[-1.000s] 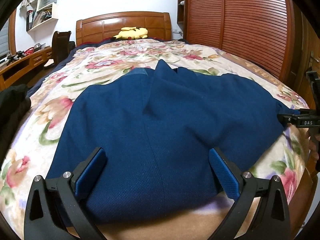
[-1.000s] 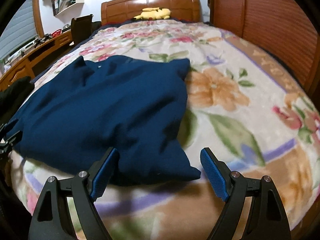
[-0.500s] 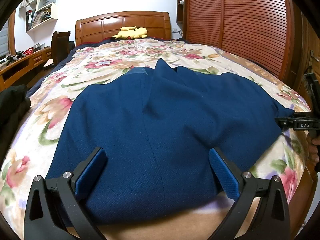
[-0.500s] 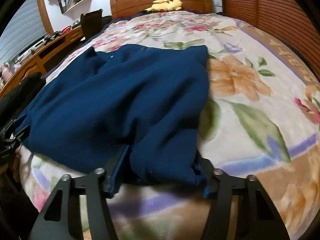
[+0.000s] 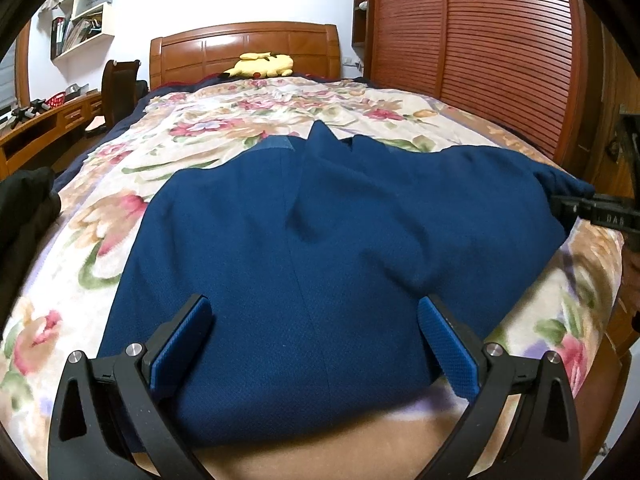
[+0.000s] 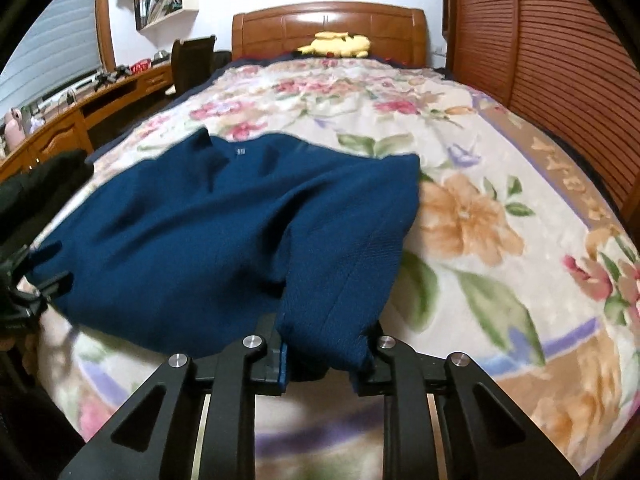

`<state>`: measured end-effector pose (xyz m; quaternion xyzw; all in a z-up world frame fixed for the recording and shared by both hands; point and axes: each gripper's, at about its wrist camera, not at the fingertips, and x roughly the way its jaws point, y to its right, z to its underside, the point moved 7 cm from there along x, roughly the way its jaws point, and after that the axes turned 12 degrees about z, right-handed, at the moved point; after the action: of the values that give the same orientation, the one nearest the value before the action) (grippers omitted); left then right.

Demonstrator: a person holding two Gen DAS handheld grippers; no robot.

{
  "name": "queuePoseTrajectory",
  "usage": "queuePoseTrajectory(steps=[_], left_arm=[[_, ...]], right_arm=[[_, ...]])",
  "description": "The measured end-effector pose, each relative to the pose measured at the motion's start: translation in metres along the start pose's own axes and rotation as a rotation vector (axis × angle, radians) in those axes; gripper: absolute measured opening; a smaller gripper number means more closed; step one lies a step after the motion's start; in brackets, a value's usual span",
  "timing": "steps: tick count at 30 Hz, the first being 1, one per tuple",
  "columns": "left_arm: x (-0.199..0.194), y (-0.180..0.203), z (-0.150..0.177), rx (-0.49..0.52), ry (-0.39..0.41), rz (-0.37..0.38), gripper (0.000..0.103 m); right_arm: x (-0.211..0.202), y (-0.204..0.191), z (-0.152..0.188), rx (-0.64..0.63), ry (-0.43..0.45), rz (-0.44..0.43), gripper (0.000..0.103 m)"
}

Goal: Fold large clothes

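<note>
A large dark blue garment [image 5: 320, 232] lies spread on the floral bedspread [image 5: 224, 128], collar toward the headboard. My left gripper [image 5: 316, 308] is open, low over the near hem, with its blue pads [image 5: 180, 344] astride the fabric and not pressing it. My right gripper [image 6: 324, 344] holds the garment's [image 6: 224, 220] right near corner: its jaws are closing, with a bunched fold of cloth filling the gap between them. In the left wrist view the right gripper [image 5: 576, 210] pinches that corner at the bed's right edge.
A yellow plush toy [image 5: 260, 66] rests against the wooden headboard [image 5: 244, 46]. A slatted wooden wardrobe [image 5: 480, 48] runs along the right. On the left stand a desk [image 6: 88, 100] and a dark chair [image 5: 120, 88], with black clothing [image 5: 24, 208] at the bed's edge.
My right gripper moved in over the garment's corner and its jaws narrowed onto the cloth, raising it a little. The left gripper stayed put and open.
</note>
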<state>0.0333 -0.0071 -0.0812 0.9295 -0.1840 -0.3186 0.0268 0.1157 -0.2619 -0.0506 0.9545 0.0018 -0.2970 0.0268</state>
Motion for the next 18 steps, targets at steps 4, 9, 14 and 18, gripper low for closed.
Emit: queuePoseTrajectory(steps=[4, 9, 14, 18], left_arm=[[-0.008, 0.003, -0.004, 0.007, 0.026, 0.007, 0.103], [-0.023, 0.002, -0.009, 0.004, 0.062, 0.022, 0.103], [-0.045, -0.007, -0.012, 0.002, 0.094, 0.017, 0.103], [-0.064, -0.022, -0.011, -0.008, 0.115, -0.001, 0.103]], right_arm=[[-0.012, -0.003, -0.011, -0.012, 0.045, -0.004, 0.02], [-0.031, -0.013, -0.03, -0.032, 0.105, -0.019, 0.02], [-0.047, -0.032, -0.046, -0.081, 0.151, -0.034, 0.019], [-0.056, -0.061, -0.057, -0.14, 0.192, -0.049, 0.019]])
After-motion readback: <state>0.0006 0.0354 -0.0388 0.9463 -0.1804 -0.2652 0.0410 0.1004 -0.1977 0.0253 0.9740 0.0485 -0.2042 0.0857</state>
